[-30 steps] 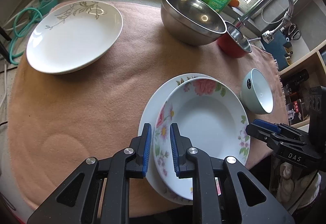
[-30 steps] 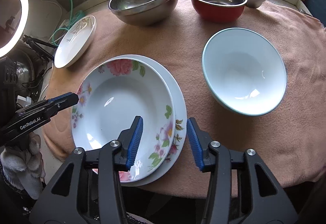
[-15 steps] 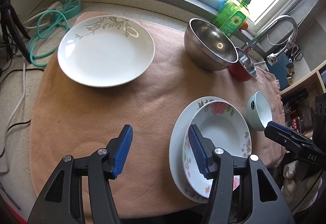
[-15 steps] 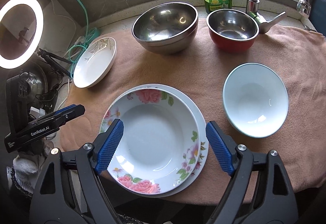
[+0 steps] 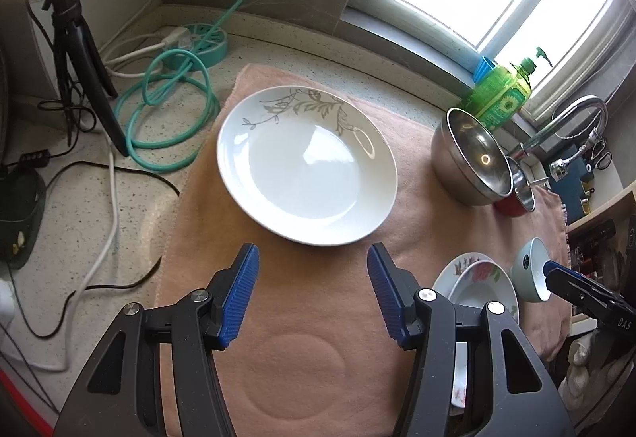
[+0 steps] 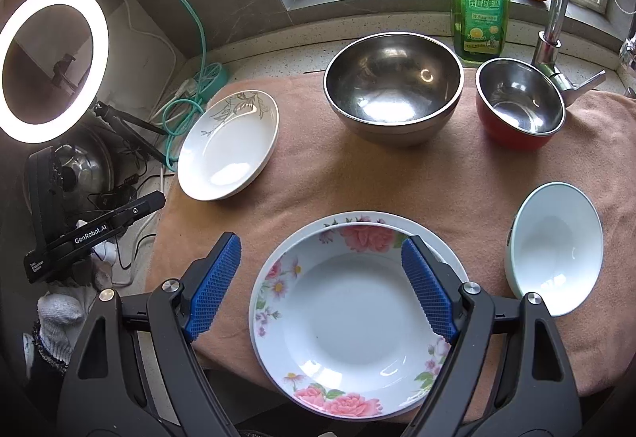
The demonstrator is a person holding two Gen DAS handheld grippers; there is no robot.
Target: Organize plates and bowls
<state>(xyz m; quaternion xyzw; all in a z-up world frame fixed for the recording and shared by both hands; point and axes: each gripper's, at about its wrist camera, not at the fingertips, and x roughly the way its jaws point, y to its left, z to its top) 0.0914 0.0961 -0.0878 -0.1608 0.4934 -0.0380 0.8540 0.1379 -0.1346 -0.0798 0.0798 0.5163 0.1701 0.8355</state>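
A white plate with a grey leaf pattern (image 5: 306,165) lies on the pink cloth (image 5: 302,349); it also shows in the right wrist view (image 6: 227,145). My left gripper (image 5: 312,298) is open and empty just short of its near rim. Two stacked floral plates (image 6: 349,314) lie at the cloth's front edge, also in the left wrist view (image 5: 479,284). My right gripper (image 6: 320,290) is open and empty above them. A pale blue bowl (image 6: 556,248) rests tilted to their right. A large steel bowl (image 6: 393,101) and a red-sided steel bowl (image 6: 520,105) stand at the back.
A green soap bottle (image 6: 479,4) and a tap (image 6: 556,20) stand behind the bowls. A teal cable (image 5: 167,111), a tripod (image 5: 79,51) and loose wires lie on the counter left of the cloth. A ring light (image 6: 51,63) glows at the left.
Both grippers have opened wide and pulled back from the floral plates. The left gripper has swung left to face the leaf-pattern plate.
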